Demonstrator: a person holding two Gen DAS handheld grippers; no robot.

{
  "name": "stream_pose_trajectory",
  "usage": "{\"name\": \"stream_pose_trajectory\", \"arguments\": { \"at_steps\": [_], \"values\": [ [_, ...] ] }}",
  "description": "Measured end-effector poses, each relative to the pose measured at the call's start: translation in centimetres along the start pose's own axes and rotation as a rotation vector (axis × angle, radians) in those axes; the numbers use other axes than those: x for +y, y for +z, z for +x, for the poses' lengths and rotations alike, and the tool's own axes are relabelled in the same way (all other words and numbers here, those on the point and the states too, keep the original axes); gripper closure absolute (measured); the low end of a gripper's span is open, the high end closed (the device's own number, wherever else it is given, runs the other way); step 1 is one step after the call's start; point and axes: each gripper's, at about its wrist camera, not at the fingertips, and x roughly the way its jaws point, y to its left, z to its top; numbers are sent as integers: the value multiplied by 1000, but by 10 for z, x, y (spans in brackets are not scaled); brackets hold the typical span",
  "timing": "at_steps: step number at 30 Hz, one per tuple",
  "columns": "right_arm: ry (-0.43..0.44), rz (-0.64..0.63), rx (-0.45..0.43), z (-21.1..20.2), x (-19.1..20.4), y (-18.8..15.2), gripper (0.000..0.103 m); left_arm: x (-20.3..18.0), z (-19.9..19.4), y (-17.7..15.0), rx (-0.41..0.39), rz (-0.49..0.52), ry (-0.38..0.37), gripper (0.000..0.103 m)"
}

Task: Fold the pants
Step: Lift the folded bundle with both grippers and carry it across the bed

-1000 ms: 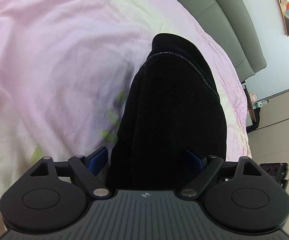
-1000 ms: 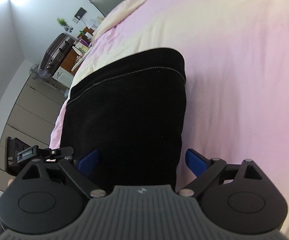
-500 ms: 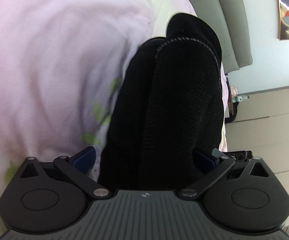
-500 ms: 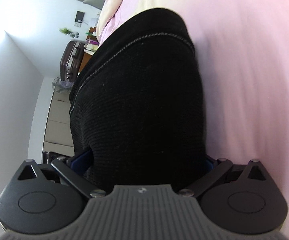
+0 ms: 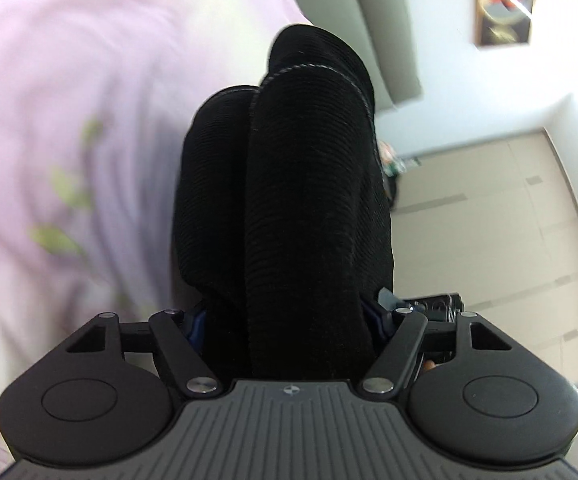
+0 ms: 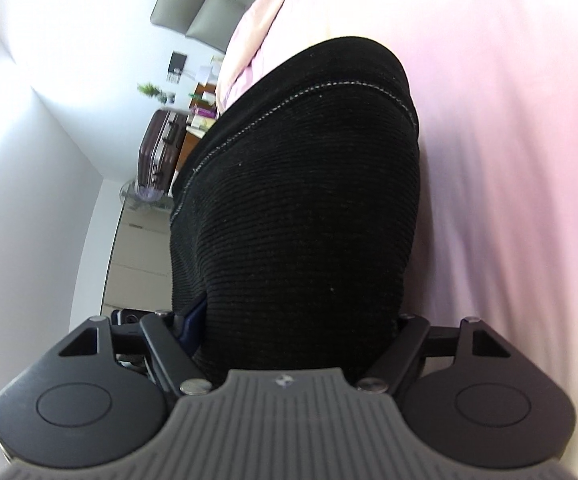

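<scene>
Pink bedding (image 5: 69, 128) lies under our work, with a grey headboard (image 6: 197, 20) beyond. On the left, our left gripper (image 5: 289, 316) has just been closing, and its fingers (image 5: 195, 320) now clamp a thick black bundle of the pants (image 5: 289, 200), doubled with a stitched hem on top. On the right, our right gripper (image 6: 293, 320) has likewise been closing and grips the same pants (image 6: 301, 208). We should hold both grips level and keep the edges matched while carrying the fold over.
</scene>
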Motion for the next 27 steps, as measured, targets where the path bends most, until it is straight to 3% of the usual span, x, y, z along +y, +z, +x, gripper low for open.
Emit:
{"name": "stream_pose_trajectory", "arguments": {
  "at_steps": [13,21,27],
  "values": [
    [-108,60,-194,-186,20,-92,31,-101,87,-76,190,131,-66,23],
    [-113,61,-355,-311,7,-102,31,-191,182,-90,275,231,-81,22],
    [-119,90,-469,-412,-37,-98,31,-232,269,-94,354,283,-83,23]
  ]
}}
